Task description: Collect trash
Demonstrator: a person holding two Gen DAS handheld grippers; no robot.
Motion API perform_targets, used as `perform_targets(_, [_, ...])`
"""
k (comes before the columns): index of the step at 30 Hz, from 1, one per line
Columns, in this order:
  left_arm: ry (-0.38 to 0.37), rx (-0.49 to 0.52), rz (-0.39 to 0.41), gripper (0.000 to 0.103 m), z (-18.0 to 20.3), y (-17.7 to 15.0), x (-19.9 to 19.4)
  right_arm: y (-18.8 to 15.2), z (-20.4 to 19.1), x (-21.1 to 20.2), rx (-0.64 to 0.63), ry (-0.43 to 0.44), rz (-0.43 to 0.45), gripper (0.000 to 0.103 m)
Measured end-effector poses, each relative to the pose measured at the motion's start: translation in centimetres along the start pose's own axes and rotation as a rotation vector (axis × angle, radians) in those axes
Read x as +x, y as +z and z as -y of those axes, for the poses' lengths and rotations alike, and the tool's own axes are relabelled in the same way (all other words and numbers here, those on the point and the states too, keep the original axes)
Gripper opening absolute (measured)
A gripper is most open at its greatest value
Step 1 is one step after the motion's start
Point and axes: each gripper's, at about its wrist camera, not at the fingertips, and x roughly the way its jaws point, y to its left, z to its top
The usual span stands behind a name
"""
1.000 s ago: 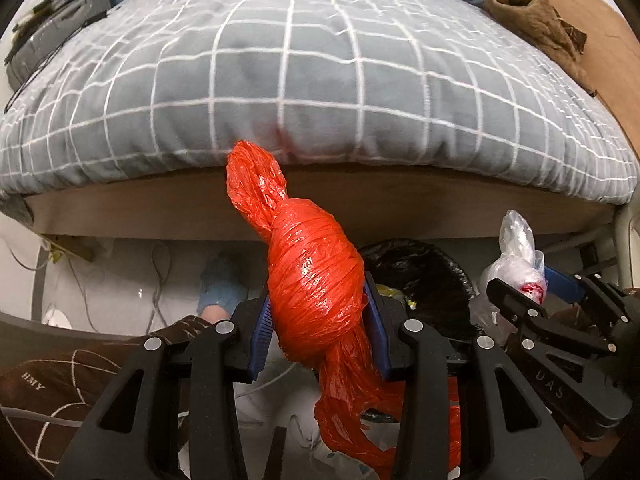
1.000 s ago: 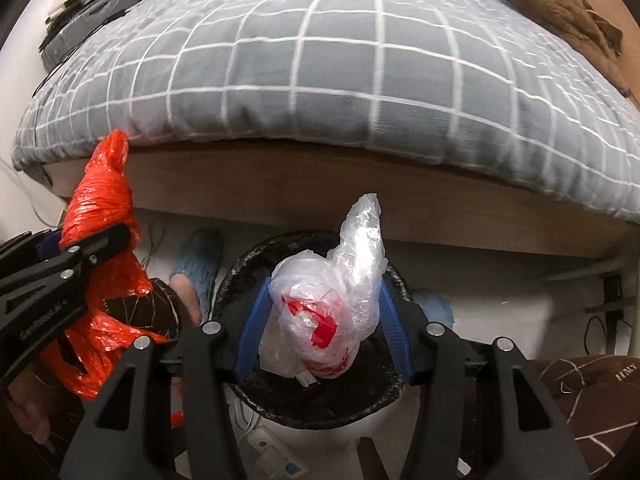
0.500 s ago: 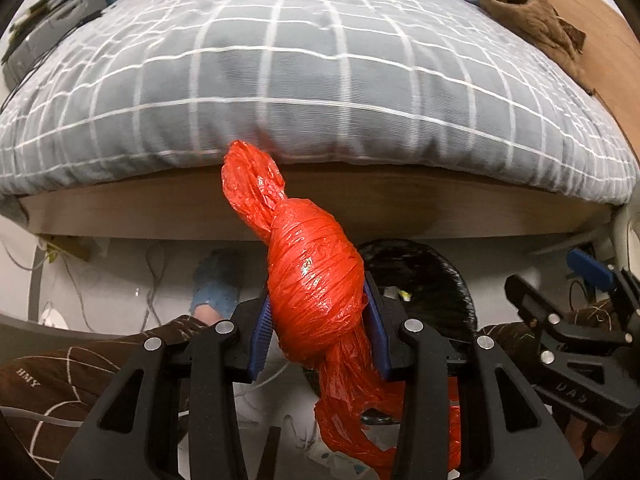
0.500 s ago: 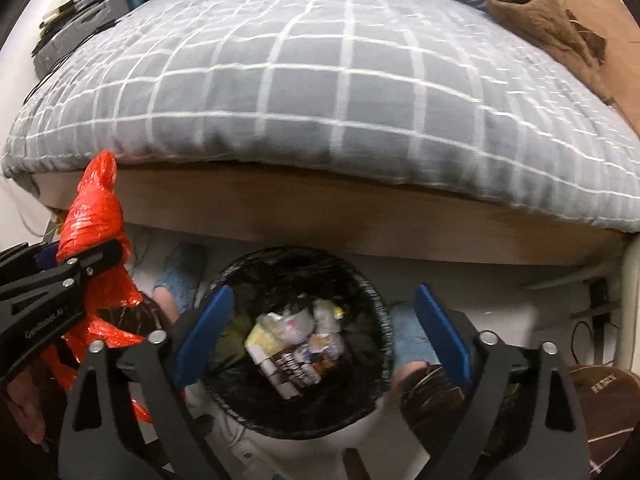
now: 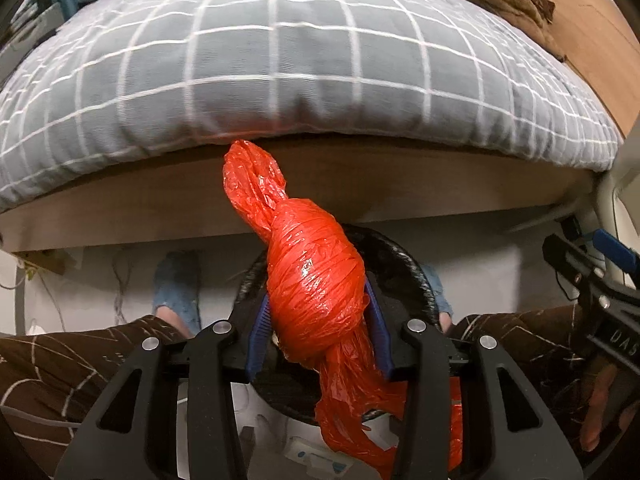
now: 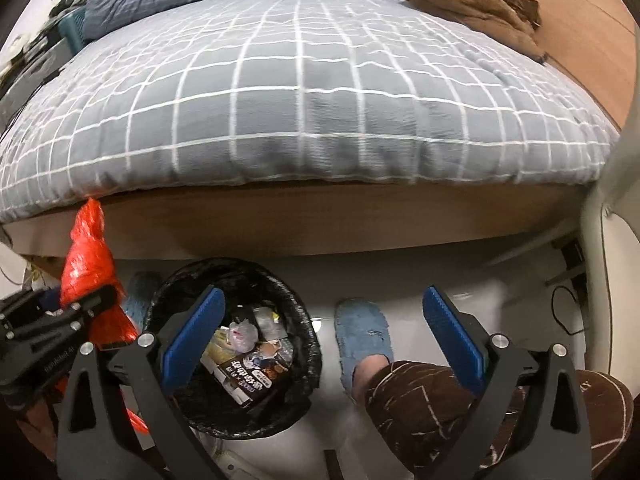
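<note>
Left tool (image 5: 318, 332) pinching a knotted, crinkled orange-red plastic bag (image 5: 316, 300) between two blue pads, jaws easing apart while the pads remain against the bag's bulging middle. Twisted top of the bag rising toward the wooden bed edge (image 5: 360, 184); loose tail hanging below the jaws. Directly beneath the bag, a round bin lined with black plastic (image 5: 404, 268), its rim curving out on both sides of the bundle.

Right tool (image 6: 324, 336) spread wide and opening further, nothing between its blue pads. Left pad over the near right part of the bin's mouth (image 6: 192, 280); right pad over bare pale floor (image 6: 404, 280). Inside the bin: a small clear bag with red print (image 6: 240, 334), a dark printed carton (image 6: 240, 372) and other wrappers. Beside the bin on its right, a foot in a blue fuzzy slipper (image 6: 362, 330) under a brown patterned trouser leg (image 6: 420, 400). A second blue slipper (image 5: 176, 292) left of the bin, seen from the left wrist.

Above, a grey quilt with white grid lines (image 6: 304, 92) overhanging the bed edge, a brown fleece garment (image 6: 468, 4) at its far corner. Open floor between bed frame and bin, narrow behind the rim, wider to the right where black cables (image 6: 564, 304) trail by a white post.
</note>
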Motion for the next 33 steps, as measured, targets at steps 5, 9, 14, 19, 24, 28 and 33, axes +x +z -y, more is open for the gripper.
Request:
perform_targets(5, [-0.007, 0.019, 0.002, 0.056, 0.9, -0.4, 0.3, 0.2, 0.5, -0.1, 0.017, 0.001, -0.006, 0.095])
perform_targets(9, [-0.006, 0.028, 0.006, 0.068, 1.5, -1.2, 0.3, 0.3, 0.2, 0.2, 0.013, 0.000, -0.015, 0.095])
perform_targets(14, [0.011, 0.031, 0.020, 0.083, 1.5, -1.6, 0.1, 0.4, -0.3, 0.7, 0.009, 0.004, -0.031, 0.095])
perform_targets(19, [0.052, 0.007, 0.071, 0.097, 0.0, -1.4, -1.5, 0.8, -1.3, 0.2, -0.013, 0.017, -0.013, 0.095])
perform_targets(24, [0.074, -0.044, 0.126, 0.097, -2.2, -0.4, -3.9, 1.8, -1.9, -1.4, -0.016, 0.032, 0.019, 0.095])
perform_targets(28, [0.084, -0.061, 0.189, 0.097, -3.0, 0.6, -7.4, 2.8, -2.1, -4.6, -0.005, 0.044, 0.085, 0.095])
perform_targets(33, [0.087, -0.062, 0.257, 0.097, -2.9, 1.2, -11.9, 3.6, -2.9, -9.6, -0.033, 0.059, 0.171, 0.095])
